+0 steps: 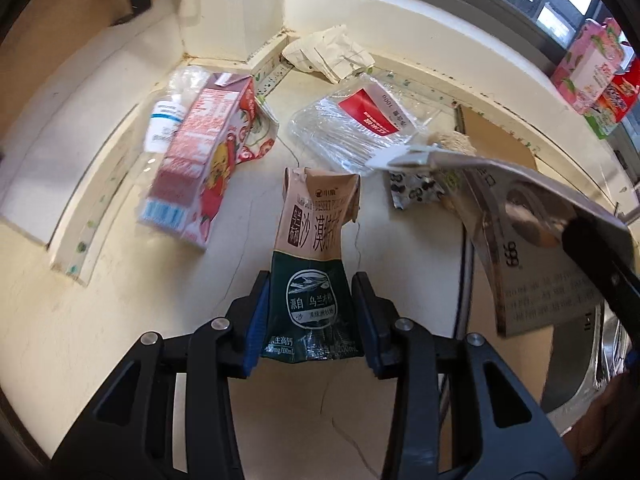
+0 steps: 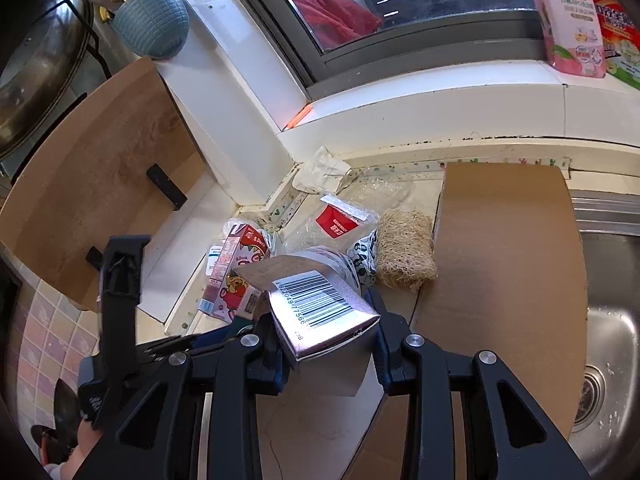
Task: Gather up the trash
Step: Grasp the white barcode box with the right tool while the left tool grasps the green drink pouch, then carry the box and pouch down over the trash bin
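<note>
My left gripper point(image 1: 312, 320) is shut on a crushed brown and dark green milk carton point(image 1: 316, 248), whose blue pads pinch its lower end just above the counter. My right gripper point(image 2: 328, 344) is shut on a flattened silver box point(image 2: 320, 312) with a barcode, held up over the counter; the same box point(image 1: 520, 216) hangs at the right of the left wrist view. A pink juice carton point(image 1: 200, 160), a clear plastic bag with a red label point(image 1: 360, 124), crumpled paper point(image 1: 332, 52) and a black and white wrapper point(image 1: 416, 190) lie in the corner beyond.
A loofah pad point(image 2: 404, 256) lies against a brown cardboard sheet point(image 2: 504, 260) that covers part of the steel sink point(image 2: 608, 340). A wooden board point(image 2: 100, 168) leans at the left wall. Pink pouches point(image 2: 568, 20) stand on the window sill.
</note>
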`<state>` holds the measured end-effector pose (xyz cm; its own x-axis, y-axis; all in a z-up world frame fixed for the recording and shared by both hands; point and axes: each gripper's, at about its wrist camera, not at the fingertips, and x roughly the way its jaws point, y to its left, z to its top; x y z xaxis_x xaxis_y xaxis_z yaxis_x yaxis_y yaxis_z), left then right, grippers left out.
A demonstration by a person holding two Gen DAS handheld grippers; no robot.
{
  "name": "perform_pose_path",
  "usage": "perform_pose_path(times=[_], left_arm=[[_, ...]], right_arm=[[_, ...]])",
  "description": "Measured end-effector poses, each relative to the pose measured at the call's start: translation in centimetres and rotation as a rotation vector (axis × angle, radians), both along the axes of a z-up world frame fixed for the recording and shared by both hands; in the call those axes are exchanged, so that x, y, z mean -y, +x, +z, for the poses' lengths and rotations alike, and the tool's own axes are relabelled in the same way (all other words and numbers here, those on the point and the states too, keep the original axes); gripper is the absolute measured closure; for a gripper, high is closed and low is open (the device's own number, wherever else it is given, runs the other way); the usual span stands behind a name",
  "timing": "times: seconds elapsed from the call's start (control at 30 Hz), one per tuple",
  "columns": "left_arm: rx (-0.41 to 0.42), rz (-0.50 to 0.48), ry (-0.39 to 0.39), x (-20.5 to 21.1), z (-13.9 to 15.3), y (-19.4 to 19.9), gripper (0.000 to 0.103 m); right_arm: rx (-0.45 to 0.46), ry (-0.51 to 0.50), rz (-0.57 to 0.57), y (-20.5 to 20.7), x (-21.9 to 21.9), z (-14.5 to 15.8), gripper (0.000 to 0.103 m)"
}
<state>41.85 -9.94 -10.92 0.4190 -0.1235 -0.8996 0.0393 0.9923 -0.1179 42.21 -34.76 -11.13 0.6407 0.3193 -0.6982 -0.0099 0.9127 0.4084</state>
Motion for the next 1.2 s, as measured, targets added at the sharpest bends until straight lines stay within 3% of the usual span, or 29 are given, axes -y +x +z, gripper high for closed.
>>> perform_pose_path(times=[0.37, 0.7, 0.93, 1.2], left_arm=[[0.043, -0.019, -0.045, -3.1, 4.9, -11.1, 0.066], [0.082, -0.055, -0.073, -7.7, 7.5, -23.2, 0.066], [0.081, -0.085, -0.074, -11.1, 7.4, -31.7, 0.066], [0.031, -0.106, -0.083, -13.8, 4.3, -38.9, 0.066]], right_arm=[[0.033, -0.015, -0.018, -7.9, -2.3, 3.6, 0.071], [0.063, -0.017, -0.039, -20.9, -7.3, 6.3, 0.071], [0.061, -0.007, -0.05, -30.5, -11.8, 6.8, 0.071], [0.001, -0.016, -0.041, -40.2, -15.7, 4.2, 0.071]])
